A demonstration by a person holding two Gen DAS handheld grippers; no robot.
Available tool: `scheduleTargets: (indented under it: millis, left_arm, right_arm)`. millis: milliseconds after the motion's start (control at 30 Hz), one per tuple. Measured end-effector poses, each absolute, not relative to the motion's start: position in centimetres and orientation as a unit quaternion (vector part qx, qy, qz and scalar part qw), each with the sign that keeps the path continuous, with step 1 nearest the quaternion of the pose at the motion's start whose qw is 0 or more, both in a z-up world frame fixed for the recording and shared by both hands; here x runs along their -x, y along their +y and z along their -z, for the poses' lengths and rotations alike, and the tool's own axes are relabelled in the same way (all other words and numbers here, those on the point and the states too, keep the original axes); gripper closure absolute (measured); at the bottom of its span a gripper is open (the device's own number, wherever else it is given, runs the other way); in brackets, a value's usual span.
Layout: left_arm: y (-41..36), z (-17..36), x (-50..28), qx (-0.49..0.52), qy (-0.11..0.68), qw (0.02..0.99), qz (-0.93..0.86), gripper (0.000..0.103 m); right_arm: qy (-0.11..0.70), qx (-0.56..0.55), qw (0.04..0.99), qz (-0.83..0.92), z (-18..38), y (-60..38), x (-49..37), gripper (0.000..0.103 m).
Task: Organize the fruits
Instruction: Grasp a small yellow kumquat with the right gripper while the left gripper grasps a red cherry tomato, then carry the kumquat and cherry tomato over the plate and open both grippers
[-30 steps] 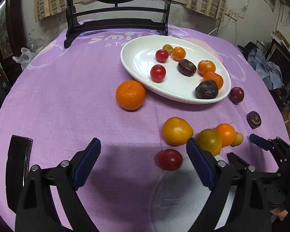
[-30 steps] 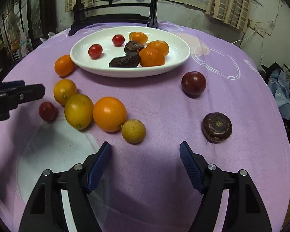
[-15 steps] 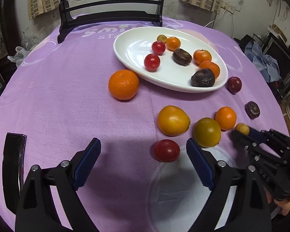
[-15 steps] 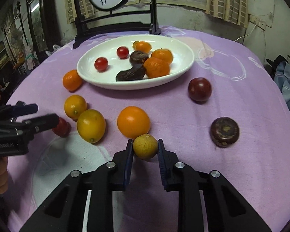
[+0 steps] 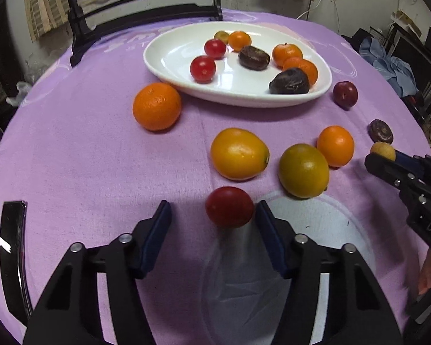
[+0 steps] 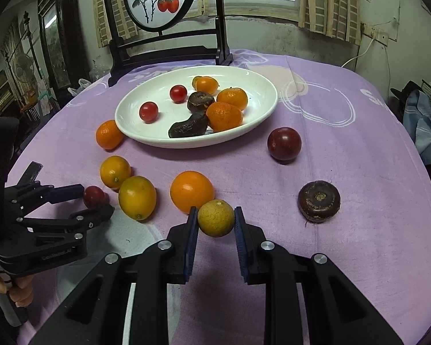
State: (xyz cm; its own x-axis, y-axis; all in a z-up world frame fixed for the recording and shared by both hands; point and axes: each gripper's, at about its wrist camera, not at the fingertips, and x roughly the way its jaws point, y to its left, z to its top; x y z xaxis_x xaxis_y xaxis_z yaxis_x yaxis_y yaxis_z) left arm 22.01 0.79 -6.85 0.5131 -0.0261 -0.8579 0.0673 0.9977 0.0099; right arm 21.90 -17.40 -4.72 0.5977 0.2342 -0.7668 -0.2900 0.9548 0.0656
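Right hand-held gripper [image 6: 216, 224] clamped on small round yellow-green fruit [image 6: 215, 218] above purple-clothed tabletop [image 6: 344, 166]; left hand-held gripper [image 5: 212, 221] closing around, not yet pinching, small red tomato [image 5: 230, 207]: centre it, squeeze gently, carry to white oval plate [image 5: 169, 57].

Round table under purple cloth [image 6: 344, 149], white oval plate [image 6: 261, 106], scattered fruit, dark phone [image 5: 13, 247] at edge

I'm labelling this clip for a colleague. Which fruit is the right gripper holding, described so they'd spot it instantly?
Start at the white oval plate on the purple tablecloth, then come toward the camera past the loose orange. Just in front of it, the right gripper pinches a small round yellow-brown fruit, duller and smaller than its orange and yellow neighbours.
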Motion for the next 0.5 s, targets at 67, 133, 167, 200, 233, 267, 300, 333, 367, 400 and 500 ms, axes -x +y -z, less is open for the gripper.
scheduleTargets:
  millis: [67, 133, 167, 200, 233, 267, 300, 333, 367, 400, 500]
  left_arm:
    - [0.6, 6.7, -21.9, -0.019, 0.488, 0.872, 0.037, 0.064]
    - [0.4, 6.6, -21.8, -0.019, 0.481, 0.875, 0.049, 0.073]
    - [0.0, 6.6, -21.6, -0.033, 0.477, 0.877, 0.046, 0.073]
    - [-0.4, 6.6, -21.5, -0.047, 0.473, 0.879, 0.044, 0.074]
    - [-0.6, 6.6, -21.4, -0.051, 0.473, 0.878, 0.046, 0.074]
    - [-0.7, 6.4, -21.3, -0.044, 0.475, 0.877, 0.055, 0.074]
    - [-0.6, 6.1, -21.2, -0.034, 0.475, 0.877, 0.062, 0.074]
    - [-0.5, 5.7, -21.1, -0.027, 0.472, 0.879, 0.064, 0.074]
    - [-0.4, 5.1, -21.0, -0.025, 0.465, 0.883, 0.062, 0.074]
    - [-0.3, 4.5, -20.8, -0.027, 0.457, 0.887, 0.055, 0.074]
    - [-0.2, 2.6, -20.5, -0.020, 0.437, 0.898, 0.058, 0.074]
  right_arm:
    - [0.424, 0.035, 0.893, -0.149, 4.7, -17.3, -21.8, 0.078]
    - [0.423, 0.036, 0.893, -0.151, 4.6, -17.2, -21.7, 0.078]
    - [0.423, 0.037, 0.893, -0.152, 4.6, -17.2, -21.7, 0.078]
    - [0.422, 0.036, 0.893, -0.152, 4.5, -17.2, -21.7, 0.078]
    - [0.420, 0.034, 0.894, -0.152, 4.4, -17.3, -21.7, 0.078]
    - [0.418, 0.029, 0.895, -0.153, 4.3, -17.4, -21.6, 0.078]
    - [0.416, 0.024, 0.896, -0.155, 4.2, -17.6, -21.6, 0.078]
    - [0.414, 0.017, 0.897, -0.156, 4.1, -17.8, -21.6, 0.078]
    - [0.413, 0.013, 0.897, -0.157, 4.0, -17.9, -21.6, 0.078]
    - [0.411, 0.010, 0.898, -0.158, 3.9, -18.0, -21.6, 0.078]
    - [0.405, -0.003, 0.900, -0.164, 3.3, -18.0, -21.4, 0.078]
